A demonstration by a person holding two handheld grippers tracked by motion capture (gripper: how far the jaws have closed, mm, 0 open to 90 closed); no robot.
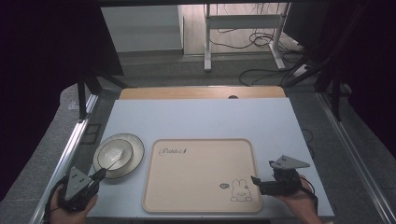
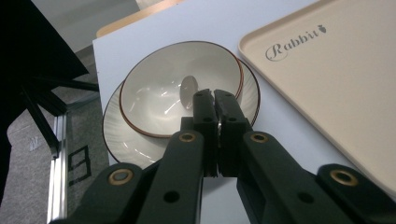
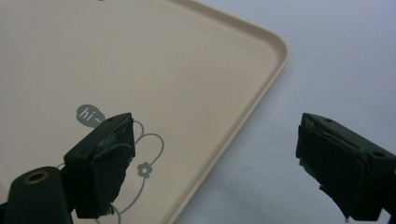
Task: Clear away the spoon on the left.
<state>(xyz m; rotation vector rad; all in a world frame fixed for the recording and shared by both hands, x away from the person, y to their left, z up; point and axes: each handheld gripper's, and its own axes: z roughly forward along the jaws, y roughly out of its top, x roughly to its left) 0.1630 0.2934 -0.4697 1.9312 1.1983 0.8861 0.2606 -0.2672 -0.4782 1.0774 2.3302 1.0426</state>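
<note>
Two tongs are mine here, and the left gripper [image 2: 214,95] has its jaws pinched together on the handle of the spoon [image 2: 190,86] that lies in the bowl [image 2: 154,100], with the bowl sitting on the ribbed plate [image 2: 116,135] just left of the tray [image 1: 201,172]. The right gripper [image 3: 215,163] hangs with its jaws wide apart and nothing between them, straddling the tray's right rim near the printed rabbit. To lift the spoon well, I judge I should keep the pinch firm and raise it straight up, slowly, so the handle does not twist out or drag the bowl off the plate, then carry it low toward the tray. The table [image 1: 205,119] is a pale, bare sheet behind the tray; beyond its far edge run grey floor, a desk frame and loose cables.
</note>
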